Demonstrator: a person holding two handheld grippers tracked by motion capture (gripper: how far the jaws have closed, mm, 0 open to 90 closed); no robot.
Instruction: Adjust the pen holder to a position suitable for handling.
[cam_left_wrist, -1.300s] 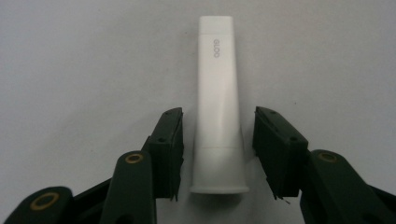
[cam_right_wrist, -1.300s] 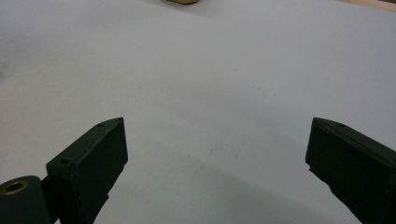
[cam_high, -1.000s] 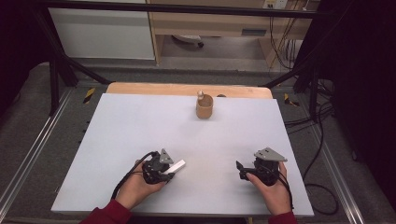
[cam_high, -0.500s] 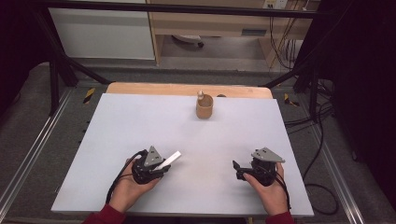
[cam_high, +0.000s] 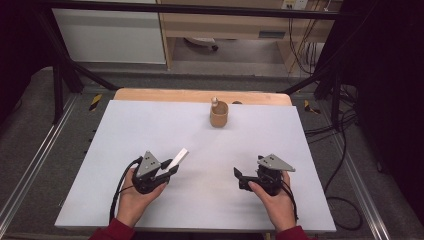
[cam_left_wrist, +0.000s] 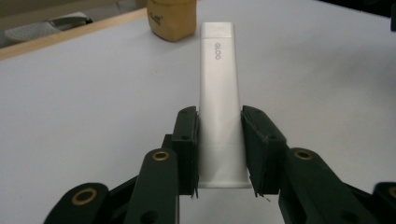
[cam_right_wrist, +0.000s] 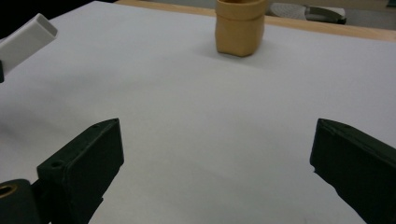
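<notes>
A white flat tube (cam_left_wrist: 218, 93) with small grey lettering is clamped between the black jaws of my left gripper (cam_left_wrist: 219, 144). In the high view the tube (cam_high: 178, 158) sticks out up and to the right from the left gripper (cam_high: 167, 170), lifted off the white table (cam_high: 150, 125). A tan cup (cam_high: 218, 114) with a small pale thing sticking out of it stands at the far middle of the table. My right gripper (cam_high: 240, 179) rests low at the front right, jaws wide apart with nothing between them. The cup (cam_right_wrist: 239, 25) lies ahead of the right gripper (cam_right_wrist: 215, 158).
The white table top ends in a wooden strip (cam_high: 200, 96) at the far edge. Black frame bars (cam_high: 65, 75) and cables (cam_high: 330, 130) run around the table on the floor. A pale cabinet (cam_high: 110, 35) stands beyond.
My left gripper has lifted and tilted, raising the white tube's free end up and to the right. The right gripper has stayed almost in place.
</notes>
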